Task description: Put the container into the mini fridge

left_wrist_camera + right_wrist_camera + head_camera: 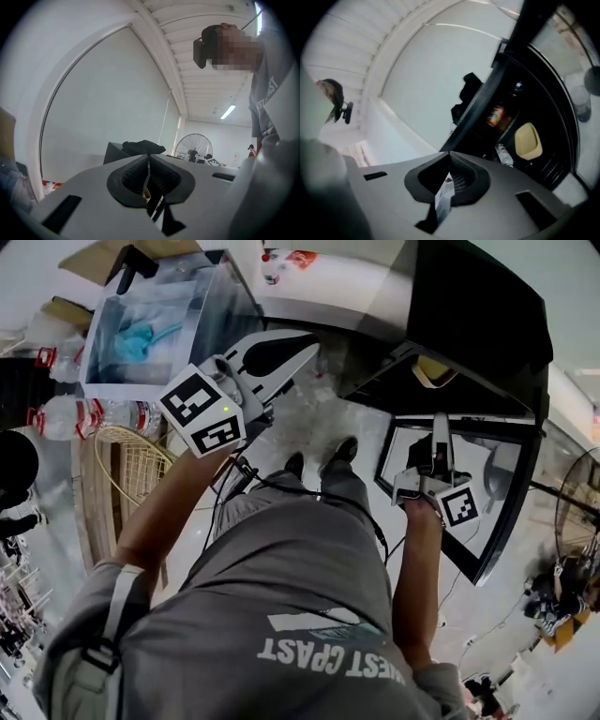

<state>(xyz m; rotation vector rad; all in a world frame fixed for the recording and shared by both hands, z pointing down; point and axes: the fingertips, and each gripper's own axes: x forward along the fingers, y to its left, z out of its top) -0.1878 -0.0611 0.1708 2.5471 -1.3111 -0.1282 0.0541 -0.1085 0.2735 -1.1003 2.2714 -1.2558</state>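
The black mini fridge [487,324] stands open at the upper right of the head view. A tan container [433,371] sits on a shelf inside it; in the right gripper view this container [528,140] lies beside a bottle and an orange jar. My right gripper [439,427] hovers over the inner face of the open fridge door [487,521]. Its jaws [450,155] are shut with nothing between them. My left gripper [302,354] is raised at the upper left, away from the fridge, pointing up into the room. Its jaws [149,158] are shut and empty.
A clear plastic box [141,329] with blue items stands at the upper left, with water bottles [84,416] and a wicker basket [131,465] below it. A floor fan [577,502] stands at the right edge. The person's legs and feet [319,460] are between the grippers.
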